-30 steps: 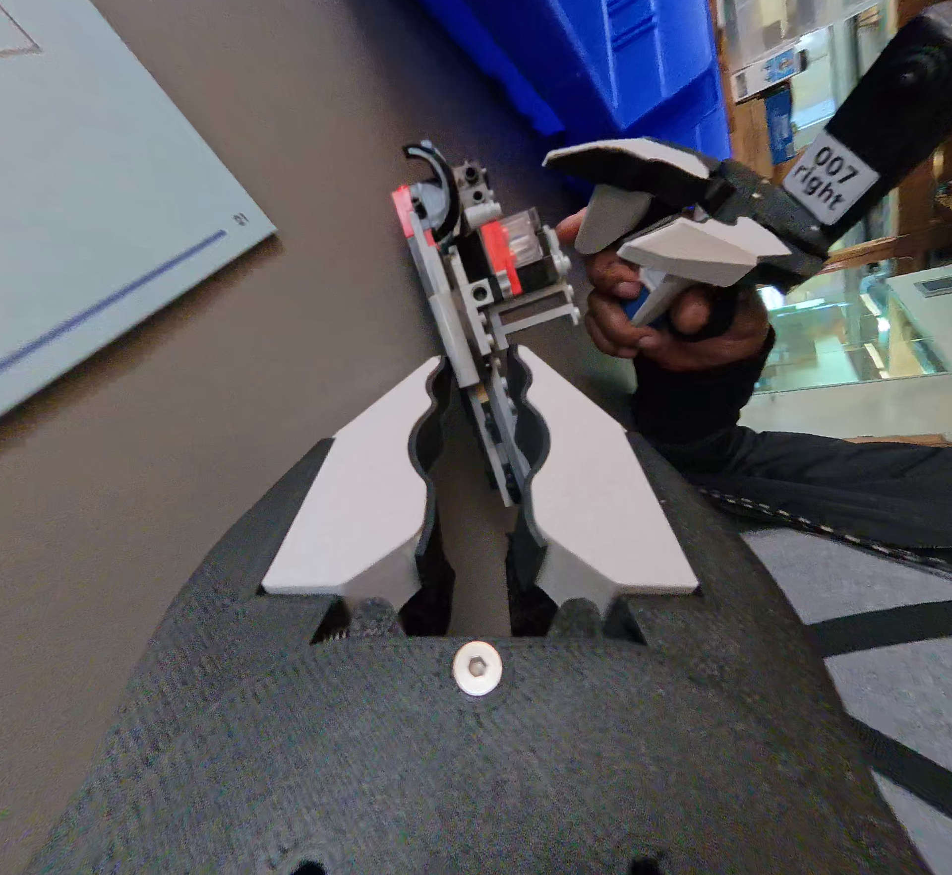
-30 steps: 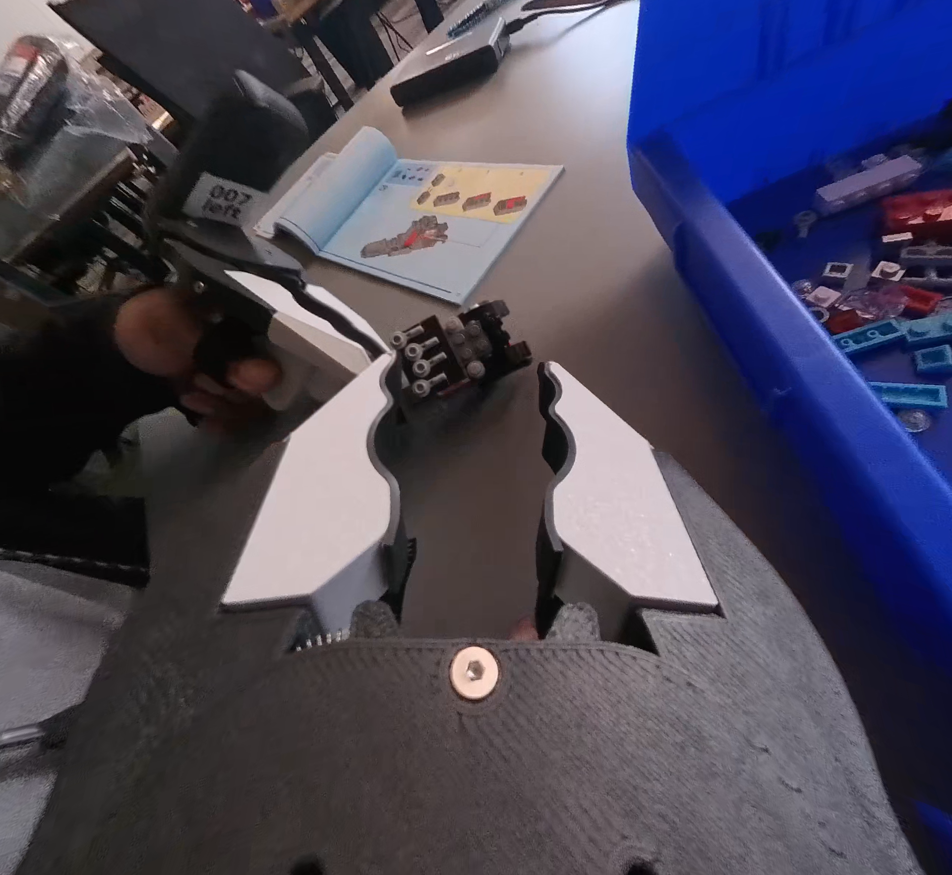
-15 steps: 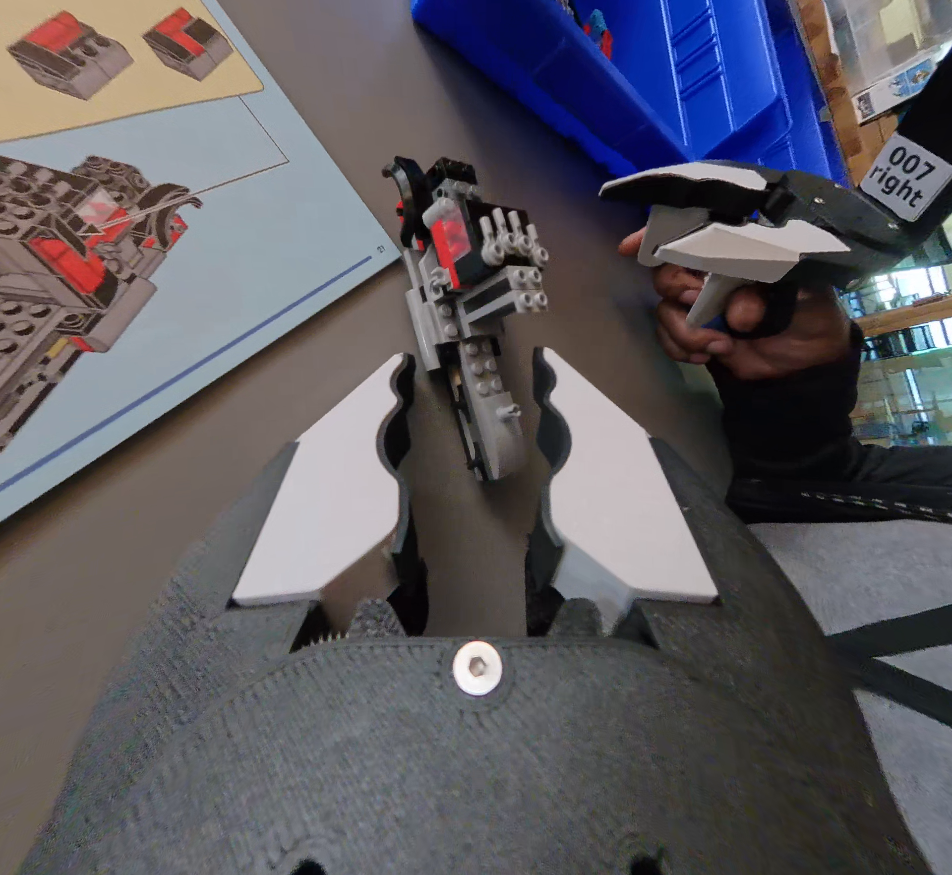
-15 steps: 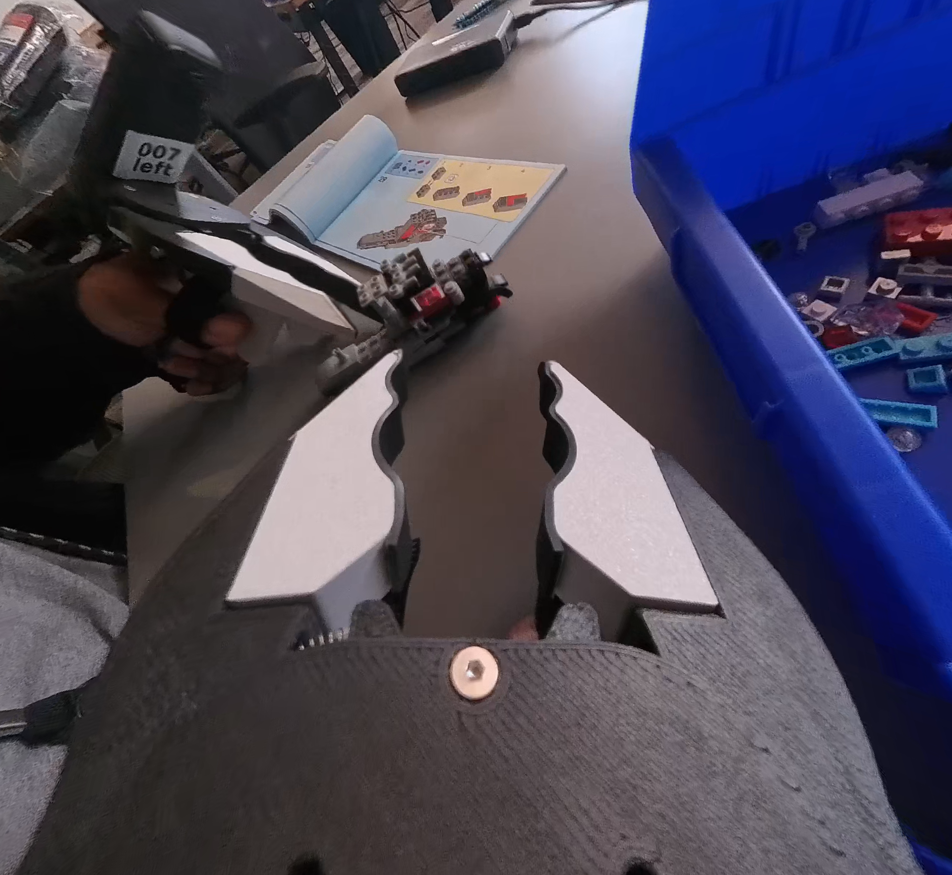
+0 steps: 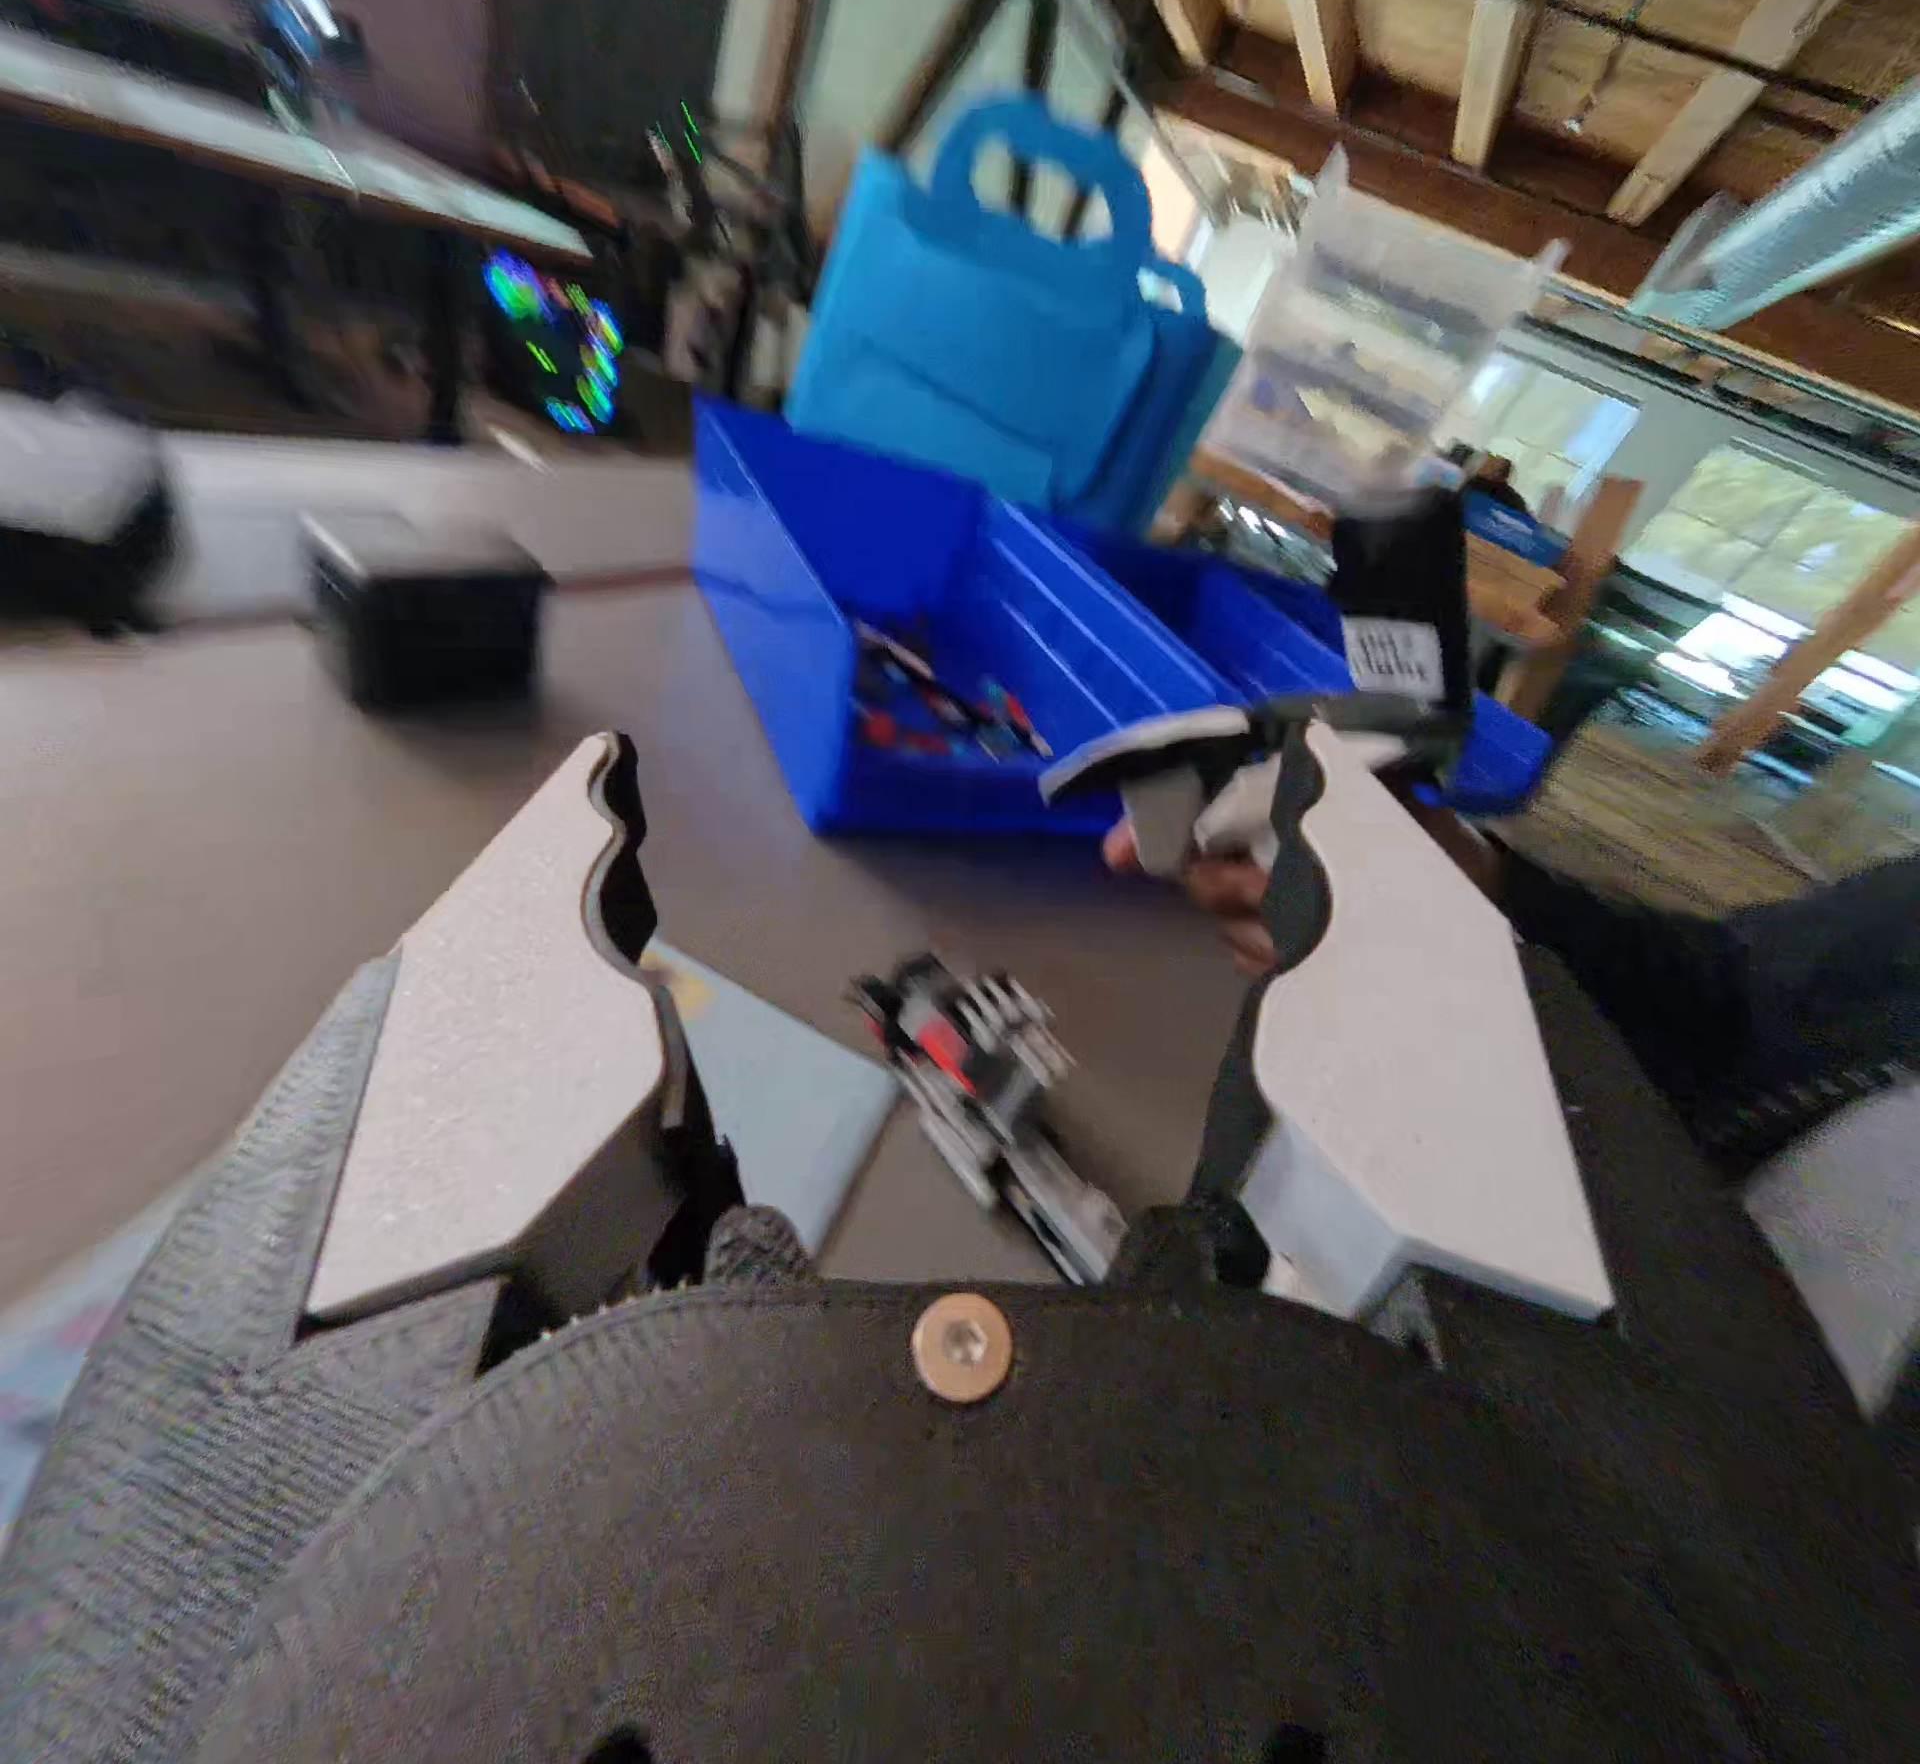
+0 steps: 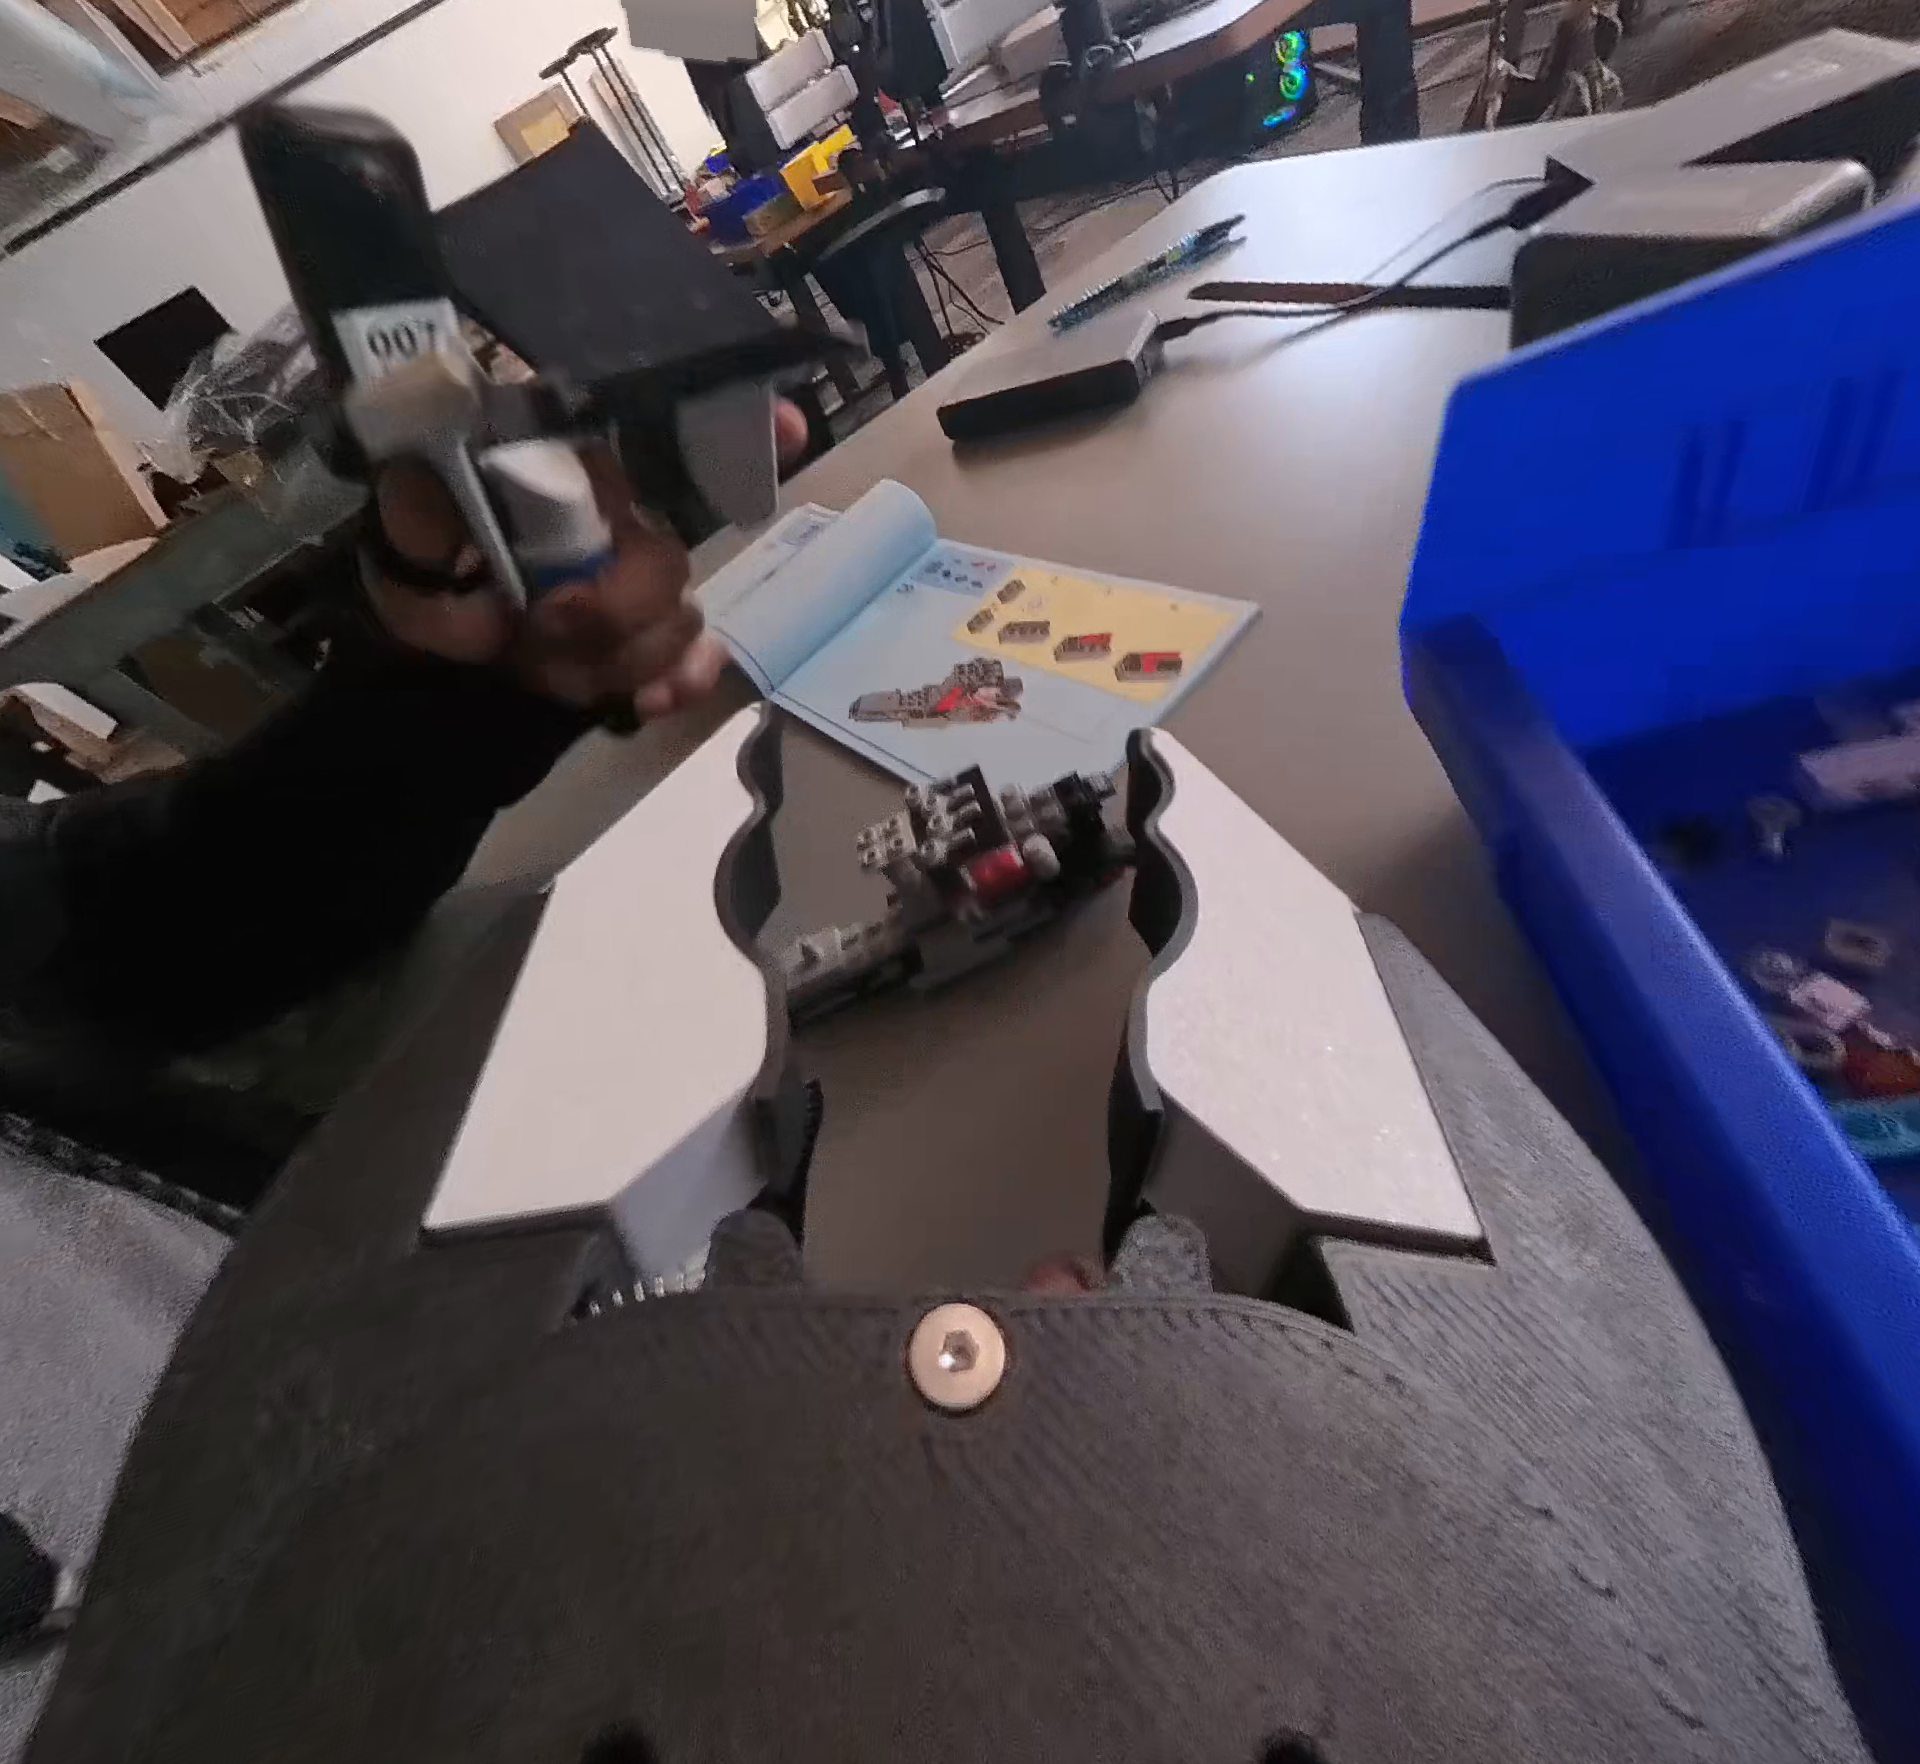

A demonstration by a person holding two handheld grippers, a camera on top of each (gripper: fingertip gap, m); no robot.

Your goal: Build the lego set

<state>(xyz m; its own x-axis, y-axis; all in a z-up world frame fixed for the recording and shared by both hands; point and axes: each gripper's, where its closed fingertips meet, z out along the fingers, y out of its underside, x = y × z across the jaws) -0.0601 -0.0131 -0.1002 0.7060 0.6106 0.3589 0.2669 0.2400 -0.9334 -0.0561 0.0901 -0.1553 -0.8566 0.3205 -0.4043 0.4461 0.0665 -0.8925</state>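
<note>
The grey, black and red lego model (image 6: 977, 873) lies on the dark table, free of both grippers. My right gripper (image 6: 951, 748) is open, and the model shows between its fingers, just beyond them. My left gripper (image 5: 961, 769) is open wide and empty, raised and tilted up, with the blurred model (image 5: 977, 1080) low between its fingers. The left gripper (image 6: 644, 509) also shows in the right wrist view, held above the table to the model's left. The right gripper (image 5: 1164, 800) shows in the left wrist view beside the blue bin.
An open instruction booklet (image 6: 987, 634) lies just behind the model. A blue bin (image 6: 1662, 675) with several loose lego pieces stands to the right; it also shows in the left wrist view (image 5: 790, 634). A flat black box (image 6: 1049, 374) with cables lies farther back.
My left gripper has let go of the model, opened wide and swung up and away. The model now lies on the table. My right gripper has come closer to it.
</note>
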